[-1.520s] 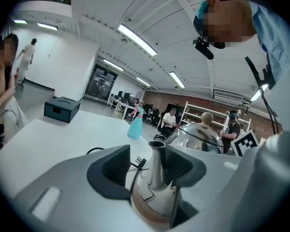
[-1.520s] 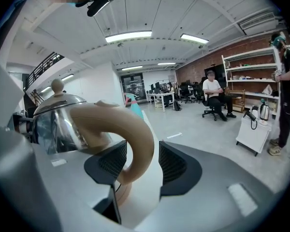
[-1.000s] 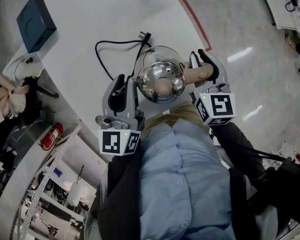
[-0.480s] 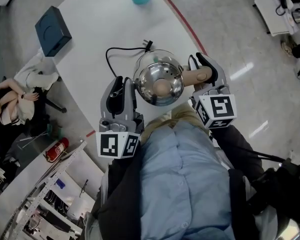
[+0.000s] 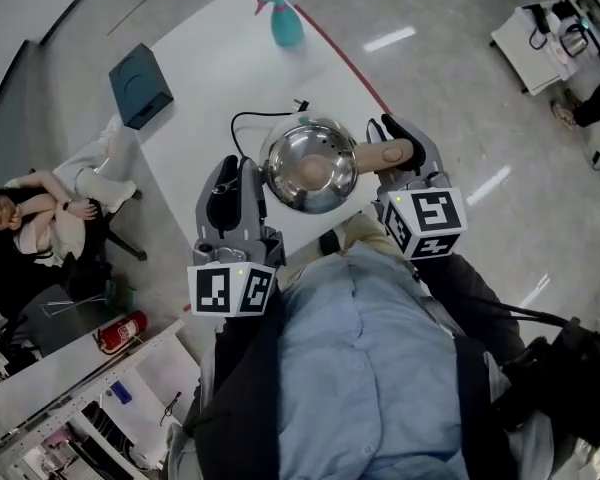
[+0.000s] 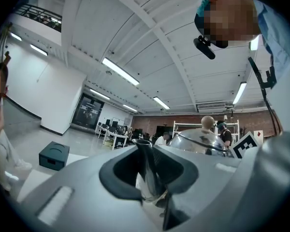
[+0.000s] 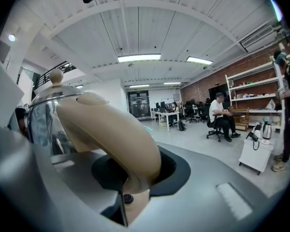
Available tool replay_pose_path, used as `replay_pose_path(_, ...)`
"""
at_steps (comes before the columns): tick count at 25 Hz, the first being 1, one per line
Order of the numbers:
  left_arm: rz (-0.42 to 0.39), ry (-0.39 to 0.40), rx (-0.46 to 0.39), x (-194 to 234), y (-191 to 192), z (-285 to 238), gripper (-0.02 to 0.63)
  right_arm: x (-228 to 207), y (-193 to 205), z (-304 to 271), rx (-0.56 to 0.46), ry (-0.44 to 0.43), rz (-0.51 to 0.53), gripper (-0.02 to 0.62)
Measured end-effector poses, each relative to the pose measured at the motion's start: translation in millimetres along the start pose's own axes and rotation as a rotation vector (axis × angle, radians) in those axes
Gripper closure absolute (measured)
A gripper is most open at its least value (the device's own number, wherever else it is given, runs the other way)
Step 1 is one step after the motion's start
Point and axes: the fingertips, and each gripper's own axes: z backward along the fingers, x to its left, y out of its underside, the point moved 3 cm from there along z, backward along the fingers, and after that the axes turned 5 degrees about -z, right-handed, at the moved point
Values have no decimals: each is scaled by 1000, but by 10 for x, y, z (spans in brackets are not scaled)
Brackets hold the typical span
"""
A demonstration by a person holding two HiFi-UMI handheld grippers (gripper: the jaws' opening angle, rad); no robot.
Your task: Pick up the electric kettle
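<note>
Since the white surface has dropped away below, the electric kettle hangs lifted before me, my right gripper clenched on its beige handle, my left gripper pinching its spout; pickup looks done.

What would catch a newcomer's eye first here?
The shiny steel electric kettle, held up mid-frame in the head view. The right gripper is clamped on its beige handle, the left gripper on its opposite side. Beyond it, a teal spray bottle stands at the white table's far end.
</note>
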Motion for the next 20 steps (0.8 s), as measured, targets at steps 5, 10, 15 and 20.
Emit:
replay_pose_path(5, -1, 17, -17, -10, -59, 31, 534, 25, -50, 44, -2, 6, 1, 497)
replay_pose_path(10, -11, 32, -25, -76, -121, 71, 534, 25, -85, 140, -10, 13, -4, 497)
replay_pose_path(15, -22, 35, -15, -115, -129, 108, 534, 24, -93, 185, -17, 12, -8, 497)
replay_pose_path(20, -34, 34, -11, -140, -141, 109, 534, 11, -83, 199, -20, 11, -15, 497)
